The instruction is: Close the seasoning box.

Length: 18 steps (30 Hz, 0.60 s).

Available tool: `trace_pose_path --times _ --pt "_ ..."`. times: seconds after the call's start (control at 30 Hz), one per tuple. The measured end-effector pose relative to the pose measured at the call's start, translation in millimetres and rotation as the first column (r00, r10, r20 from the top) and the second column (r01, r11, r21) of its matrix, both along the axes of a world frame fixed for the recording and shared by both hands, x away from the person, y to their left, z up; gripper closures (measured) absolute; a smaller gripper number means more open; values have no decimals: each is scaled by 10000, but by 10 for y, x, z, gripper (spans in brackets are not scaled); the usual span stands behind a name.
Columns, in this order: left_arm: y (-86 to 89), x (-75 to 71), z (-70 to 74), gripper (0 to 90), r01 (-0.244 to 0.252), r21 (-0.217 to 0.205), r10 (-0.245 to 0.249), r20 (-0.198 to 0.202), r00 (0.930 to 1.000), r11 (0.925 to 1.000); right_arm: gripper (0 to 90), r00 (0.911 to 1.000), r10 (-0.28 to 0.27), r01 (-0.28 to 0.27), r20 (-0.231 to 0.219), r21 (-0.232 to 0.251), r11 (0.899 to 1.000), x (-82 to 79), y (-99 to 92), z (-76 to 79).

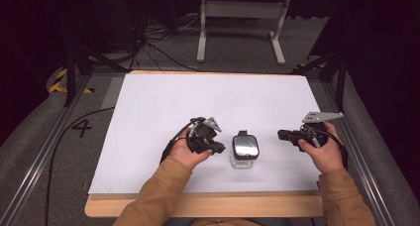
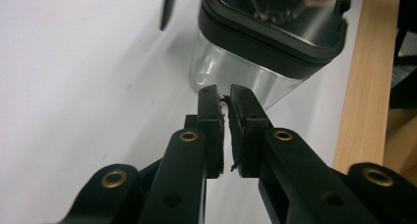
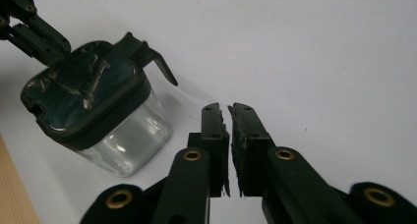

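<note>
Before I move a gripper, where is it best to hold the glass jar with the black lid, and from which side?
Probably the clear glass body below the lid, from the left. The jar stands upright, its flat glass walls exposed, and the left gripper is already beside it, jaws nearly closed, so open them first. The lid overhangs and carries a latch handle, awkward to clamp.

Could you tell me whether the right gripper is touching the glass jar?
Apart. The right gripper view shows white table between the right gripper and the glass jar.
</note>
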<state>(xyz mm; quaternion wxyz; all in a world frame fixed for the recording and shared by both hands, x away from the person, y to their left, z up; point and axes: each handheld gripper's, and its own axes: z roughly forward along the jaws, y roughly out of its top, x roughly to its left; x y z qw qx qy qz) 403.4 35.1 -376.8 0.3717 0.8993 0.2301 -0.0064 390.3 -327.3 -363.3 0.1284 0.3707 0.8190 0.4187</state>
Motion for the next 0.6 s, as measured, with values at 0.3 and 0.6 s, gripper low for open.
trace_pose_path --times 0.3,0.6 --pt "607 -56 172 770 -1726 -71 1727 473 9838 9850 734 9992 86 -104 401 449 9989 104 -20 204" --pt "1012 2 128 750 -2962 -17 2957 681 9529 9551 681 9988 -446 448 212 -109 9989 257 -120 128"
